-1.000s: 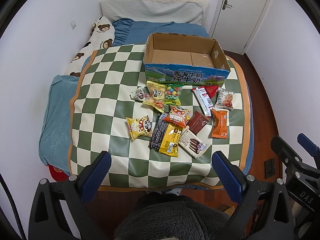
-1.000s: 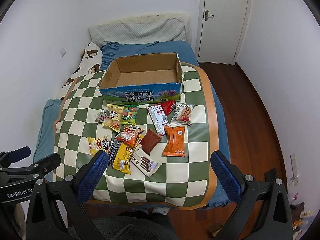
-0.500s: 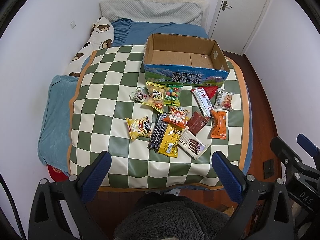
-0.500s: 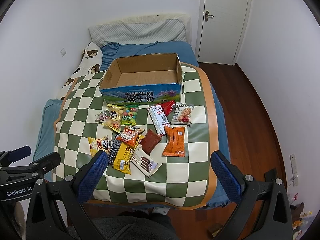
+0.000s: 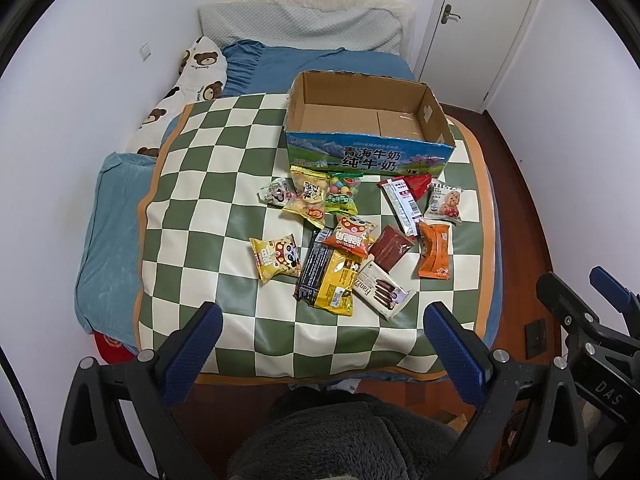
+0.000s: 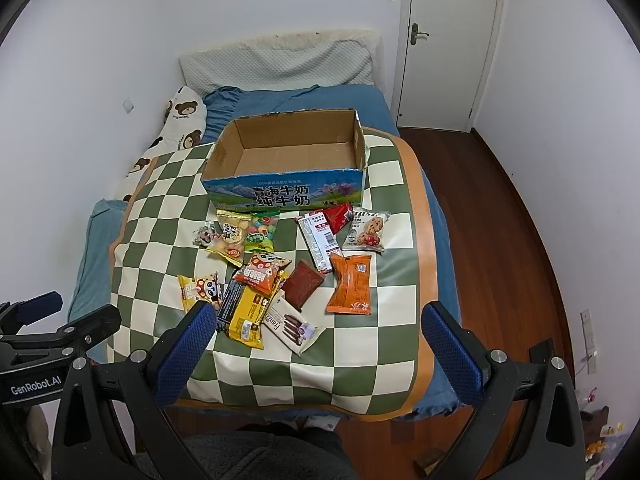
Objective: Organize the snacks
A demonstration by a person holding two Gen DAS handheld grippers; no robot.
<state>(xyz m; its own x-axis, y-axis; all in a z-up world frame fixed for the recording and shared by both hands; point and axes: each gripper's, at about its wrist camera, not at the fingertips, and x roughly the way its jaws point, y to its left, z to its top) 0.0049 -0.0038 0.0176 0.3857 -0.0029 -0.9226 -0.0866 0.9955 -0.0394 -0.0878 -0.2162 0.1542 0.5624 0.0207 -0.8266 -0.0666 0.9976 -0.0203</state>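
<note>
An open, empty cardboard box with a blue printed front stands on a green-and-white checkered mat on the bed. Several snack packets lie in front of it, among them a yellow panda bag, an orange packet, a white chocolate-stick pack and a cookie packet. My left gripper and right gripper are both open and empty, held above the mat's near edge.
A bear-print pillow and blue bedding lie behind the mat. White walls stand left and back. A closed door and wooden floor are to the right. My dark clothed lap is below.
Both grippers have moved slightly nearer the bed, so the mat and snacks sit a little lower in view. Nothing on the mat has moved.
</note>
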